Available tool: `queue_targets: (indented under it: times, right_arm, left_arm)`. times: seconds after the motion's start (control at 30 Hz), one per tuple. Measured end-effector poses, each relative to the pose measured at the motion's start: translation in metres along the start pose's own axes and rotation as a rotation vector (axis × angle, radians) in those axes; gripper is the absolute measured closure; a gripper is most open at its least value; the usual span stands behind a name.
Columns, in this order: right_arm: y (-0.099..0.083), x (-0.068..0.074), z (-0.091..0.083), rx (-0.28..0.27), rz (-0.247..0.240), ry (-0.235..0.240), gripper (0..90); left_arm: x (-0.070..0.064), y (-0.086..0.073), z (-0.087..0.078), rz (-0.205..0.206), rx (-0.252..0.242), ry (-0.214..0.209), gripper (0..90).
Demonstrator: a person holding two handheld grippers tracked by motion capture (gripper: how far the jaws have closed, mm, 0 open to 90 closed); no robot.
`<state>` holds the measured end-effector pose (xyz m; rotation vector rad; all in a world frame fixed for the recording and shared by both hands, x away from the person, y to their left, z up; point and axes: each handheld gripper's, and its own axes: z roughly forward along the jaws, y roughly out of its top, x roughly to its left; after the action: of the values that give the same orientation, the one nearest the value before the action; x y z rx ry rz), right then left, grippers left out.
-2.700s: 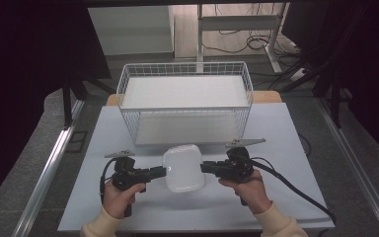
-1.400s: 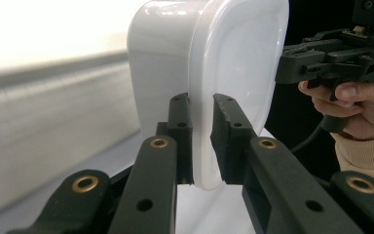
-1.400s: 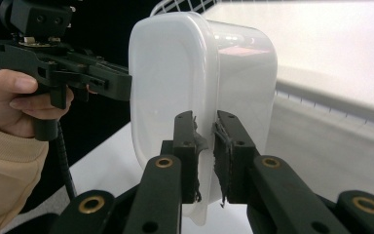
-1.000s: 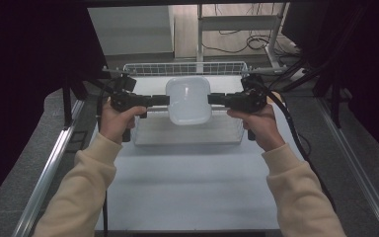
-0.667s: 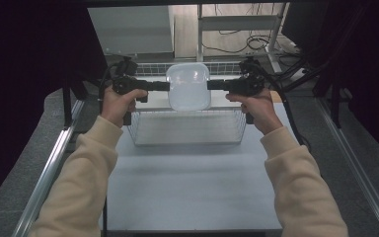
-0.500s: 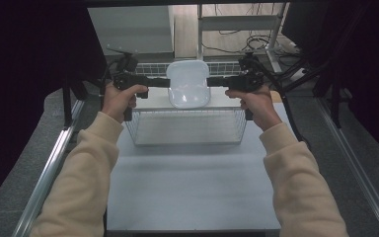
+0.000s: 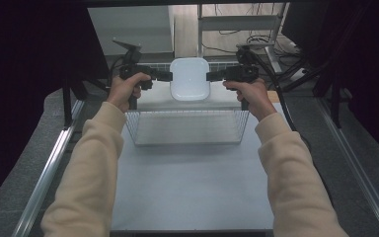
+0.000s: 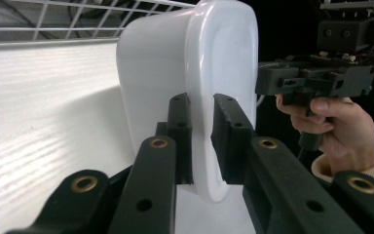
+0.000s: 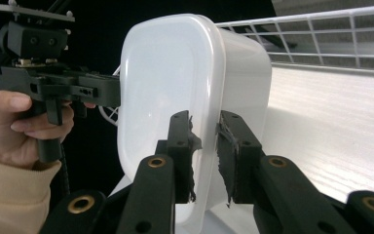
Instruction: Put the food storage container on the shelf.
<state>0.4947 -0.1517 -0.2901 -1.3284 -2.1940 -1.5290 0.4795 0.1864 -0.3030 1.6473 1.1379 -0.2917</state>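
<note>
A white plastic lidded box [image 7: 189, 79] hangs in the air over the far part of the wire basket [image 7: 187, 129]. My left gripper [image 7: 170, 76] is shut on the box's left rim, and my right gripper [image 7: 208, 76] is shut on its right rim. In the left gripper view the two black jaws pinch the rim of the box [image 8: 195, 92] at my left gripper [image 8: 202, 141], with the other gripper and hand beyond. In the right gripper view my right gripper [image 9: 205, 146] clamps the opposite rim of the box [image 9: 175, 83]. The box is tilted, lid toward me.
The wire basket stands on the white table [image 7: 187, 182] with a white floor [image 9: 331, 112] inside it. Metal rails [image 7: 49, 173] run along both table sides. Black curtains and a shelf frame [image 7: 237, 24] lie behind the basket.
Both grippers have lifted the box from the table in front of the basket and carried it up and away, over the basket. In the last half second it moved slightly farther.
</note>
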Motion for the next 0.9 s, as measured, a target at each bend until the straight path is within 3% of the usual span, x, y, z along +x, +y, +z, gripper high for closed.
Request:
queue_targets:
  times: [0.07, 0.1, 0.27, 0.4, 0.67, 0.77, 0.8, 0.83, 0.9]
  right_arm:
    - [0.002, -0.002, 0.002, 0.006, 0.014, 0.0, 74.3]
    - [0.006, -0.006, 0.005, 0.016, 0.057, -0.003, 73.4]
    - [0.011, -0.013, 0.012, 0.022, 0.141, -0.001, 72.0]
    - [0.012, -0.021, 0.017, 0.009, 0.197, 0.007, 71.5]
    - [0.01, -0.025, 0.022, -0.01, 0.223, 0.008, 69.8]
    - [0.008, -0.027, 0.023, -0.017, 0.225, 0.011, 66.3]
    - [0.008, -0.026, 0.023, -0.02, 0.224, 0.01, 61.1]
    - [0.008, -0.024, 0.022, -0.038, 0.201, -0.002, 52.0]
    - [0.006, -0.017, 0.018, -0.069, 0.176, -0.018, 43.5]
  left_arm:
    - [0.002, 0.001, 0.001, -0.014, 0.0, -0.005, 77.8]
    - [0.009, 0.005, 0.004, -0.06, 0.001, -0.015, 77.2]
    - [0.024, 0.01, 0.009, -0.144, -0.005, -0.051, 74.9]
    - [0.032, 0.011, 0.013, -0.178, -0.016, -0.058, 72.6]
    - [0.038, 0.009, 0.018, -0.187, -0.02, -0.057, 67.7]
    - [0.037, 0.007, 0.019, -0.165, -0.031, -0.052, 66.8]
    - [0.036, 0.007, 0.019, -0.158, -0.036, -0.044, 63.9]
    - [0.033, 0.006, 0.018, -0.139, -0.048, -0.023, 53.1]
    - [0.026, 0.004, 0.014, -0.1, -0.072, 0.017, 42.7]
